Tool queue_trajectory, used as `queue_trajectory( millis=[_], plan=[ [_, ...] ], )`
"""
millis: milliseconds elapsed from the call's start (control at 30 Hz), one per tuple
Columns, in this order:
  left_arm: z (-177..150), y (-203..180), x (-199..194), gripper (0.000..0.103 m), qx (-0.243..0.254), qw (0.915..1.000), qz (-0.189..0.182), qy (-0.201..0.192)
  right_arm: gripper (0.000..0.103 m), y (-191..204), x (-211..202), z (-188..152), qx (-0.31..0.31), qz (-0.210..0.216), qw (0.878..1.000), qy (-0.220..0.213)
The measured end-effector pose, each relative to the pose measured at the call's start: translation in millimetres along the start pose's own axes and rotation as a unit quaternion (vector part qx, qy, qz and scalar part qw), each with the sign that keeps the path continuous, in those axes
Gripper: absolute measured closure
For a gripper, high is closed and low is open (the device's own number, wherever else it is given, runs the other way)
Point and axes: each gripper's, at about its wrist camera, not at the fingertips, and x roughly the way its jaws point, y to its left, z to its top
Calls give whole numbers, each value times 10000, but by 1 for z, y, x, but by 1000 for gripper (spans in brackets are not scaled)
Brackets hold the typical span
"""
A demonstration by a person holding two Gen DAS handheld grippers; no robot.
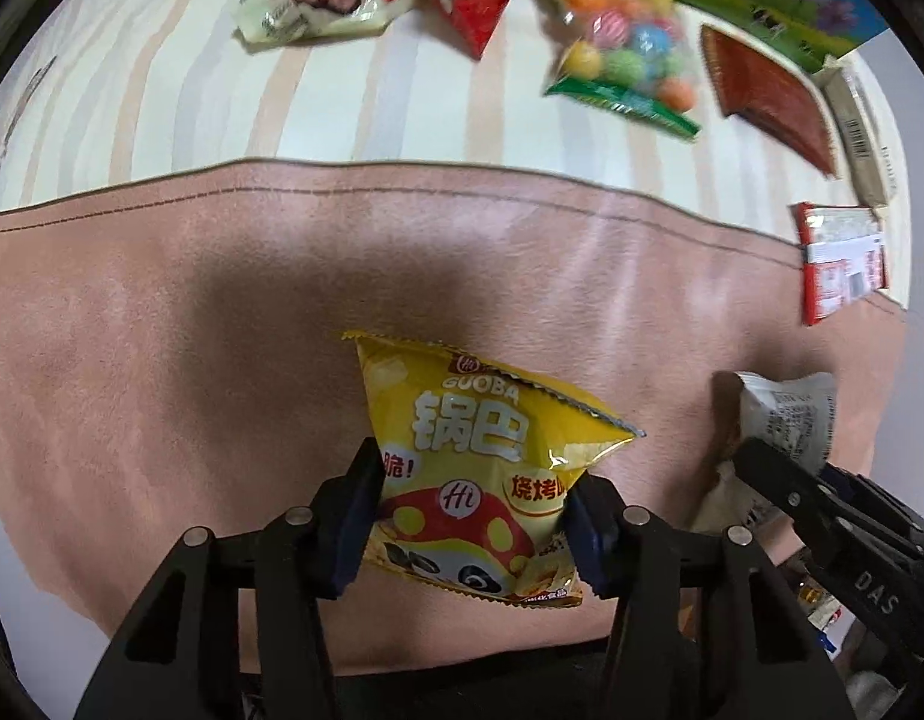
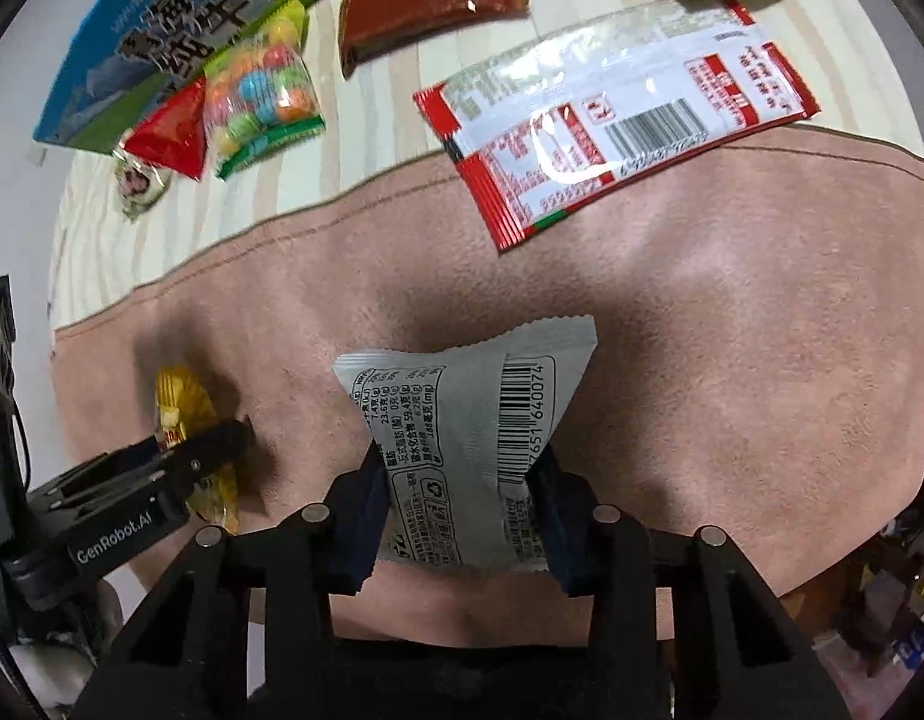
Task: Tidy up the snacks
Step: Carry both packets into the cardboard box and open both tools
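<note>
The left hand-held gripper (image 1: 471, 516) is clamped on the yellow guoba bag (image 1: 480, 468), and the right hand-held gripper (image 2: 459, 504) on the grey packet (image 2: 468, 450), both apparently lifted for sorting. Ahead of them the pink cloth (image 1: 222, 312) lies bare; beyond its seam, other snacks crowd the striped bench (image 1: 402, 102).

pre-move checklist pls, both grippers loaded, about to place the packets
1. Left gripper shut on yellow Guoba packet: ok.
2. Right gripper shut on grey packet: ok.
3. Both packets lifted off the pink cloth: cannot tell.
4. Grippers apart from each other, no contact: ok.
5. Red-and-white packet straddles the cloth edge ahead of the right gripper: not ok if placing there.
6. Destination container identified: cannot tell.
</note>
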Motion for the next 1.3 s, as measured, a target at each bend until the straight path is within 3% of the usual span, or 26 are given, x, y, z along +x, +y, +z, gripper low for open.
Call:
queue_trajectory(
  millis=[167, 333, 500, 700, 800, 1000, 1300],
  plan=[
    [6, -9, -37, 51, -9, 9992, -278, -279, 59, -4, -35, 11, 43, 347, 9992, -182],
    [26, -20, -105, 51, 39, 9946, -629, -824, 59, 8, -88, 36, 16, 883, 9943, -591],
    [78, -22, -170, 51, 218, 9872, -733, -1400, 59, 31, -149, 90, -153, 1262, 9843, -1227],
    [158, -8, -218, 51, 316, 9813, -366, -1862, 59, 67, -210, 168, -546, 981, 9745, -1943],
    [204, 2, -218, 51, 316, 9824, -46, -1838, 59, 78, -211, 211, -582, 713, 9754, -2005],
    [295, 24, -177, 51, 136, 9907, 403, -1293, 59, 77, -187, 277, -498, 169, 9836, -1724],
    [335, 37, -122, 51, 69, 9957, 620, -687, 59, 67, -143, 305, -342, -80, 9905, -1331]
  ],
)
